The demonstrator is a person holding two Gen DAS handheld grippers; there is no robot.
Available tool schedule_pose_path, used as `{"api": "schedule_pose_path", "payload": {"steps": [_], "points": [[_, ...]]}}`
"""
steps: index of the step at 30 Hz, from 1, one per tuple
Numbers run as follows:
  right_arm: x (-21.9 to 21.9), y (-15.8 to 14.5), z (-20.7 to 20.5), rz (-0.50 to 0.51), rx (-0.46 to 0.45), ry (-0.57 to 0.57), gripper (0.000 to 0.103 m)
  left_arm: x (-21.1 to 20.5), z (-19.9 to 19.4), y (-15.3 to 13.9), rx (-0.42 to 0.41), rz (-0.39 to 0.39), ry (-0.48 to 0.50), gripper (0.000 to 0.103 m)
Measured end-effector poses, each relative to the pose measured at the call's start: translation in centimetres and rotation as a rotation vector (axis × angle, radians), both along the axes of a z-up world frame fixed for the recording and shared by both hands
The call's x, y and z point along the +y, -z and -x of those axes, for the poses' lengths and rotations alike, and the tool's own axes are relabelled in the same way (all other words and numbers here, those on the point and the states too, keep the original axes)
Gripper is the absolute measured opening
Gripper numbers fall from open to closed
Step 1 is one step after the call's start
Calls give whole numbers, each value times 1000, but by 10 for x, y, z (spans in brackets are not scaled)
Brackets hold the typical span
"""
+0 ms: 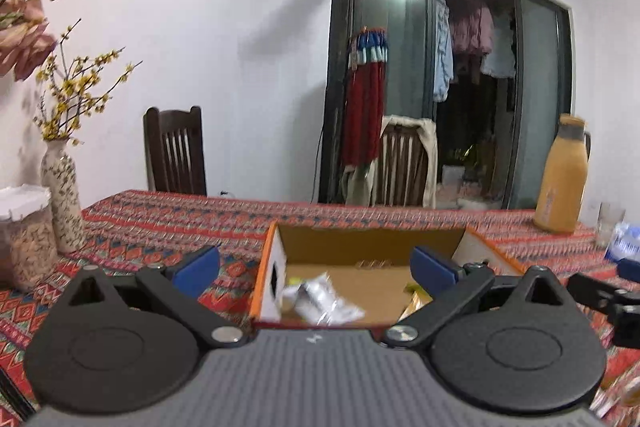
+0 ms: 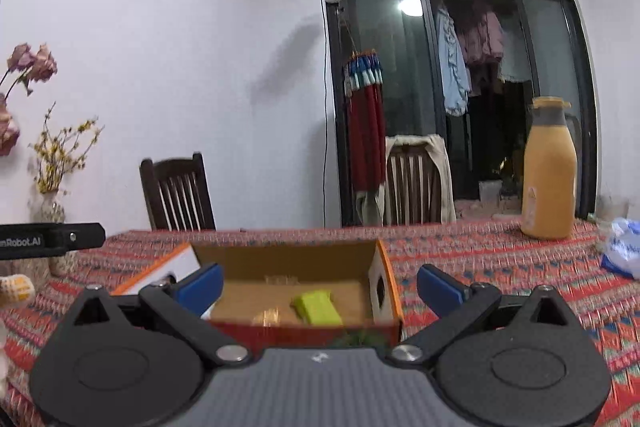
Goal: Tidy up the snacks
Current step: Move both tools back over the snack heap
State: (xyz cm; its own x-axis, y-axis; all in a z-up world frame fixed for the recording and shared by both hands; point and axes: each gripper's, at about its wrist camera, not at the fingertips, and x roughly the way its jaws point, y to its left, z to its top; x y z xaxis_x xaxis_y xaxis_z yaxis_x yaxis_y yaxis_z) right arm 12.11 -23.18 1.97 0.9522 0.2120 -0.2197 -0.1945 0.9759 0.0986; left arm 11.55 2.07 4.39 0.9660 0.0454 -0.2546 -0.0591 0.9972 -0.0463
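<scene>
A red patterned tablecloth [image 1: 168, 223] covers the table before me. My left gripper [image 1: 316, 269] and right gripper [image 2: 320, 285] both hang spread wide, holding nothing, over the open cardboard box [image 2: 298, 259], where a silver packet [image 1: 324, 301] and a green packet [image 2: 318, 307] lie.

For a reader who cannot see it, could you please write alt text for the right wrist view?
An open cardboard box sits on a patterned tablecloth, holding a yellow-green packet and a blurred golden item, between the right gripper's wide-open blue fingers. An orange flask stands far right; chairs and a glass door lie behind.
</scene>
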Motion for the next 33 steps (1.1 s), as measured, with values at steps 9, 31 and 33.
{"api": "schedule_pose_path", "payload": {"steps": [9,31,33], "points": [[-5,36,24,33,109,15,103,6,20,33,81,-5,-4,103],[-9,65,6,-13,172,-8,103,-2,-1,69,149,11,18,103],[-10,65,4,-18,182,-13,103,-2,-2,70,154,14,20,103]]}}
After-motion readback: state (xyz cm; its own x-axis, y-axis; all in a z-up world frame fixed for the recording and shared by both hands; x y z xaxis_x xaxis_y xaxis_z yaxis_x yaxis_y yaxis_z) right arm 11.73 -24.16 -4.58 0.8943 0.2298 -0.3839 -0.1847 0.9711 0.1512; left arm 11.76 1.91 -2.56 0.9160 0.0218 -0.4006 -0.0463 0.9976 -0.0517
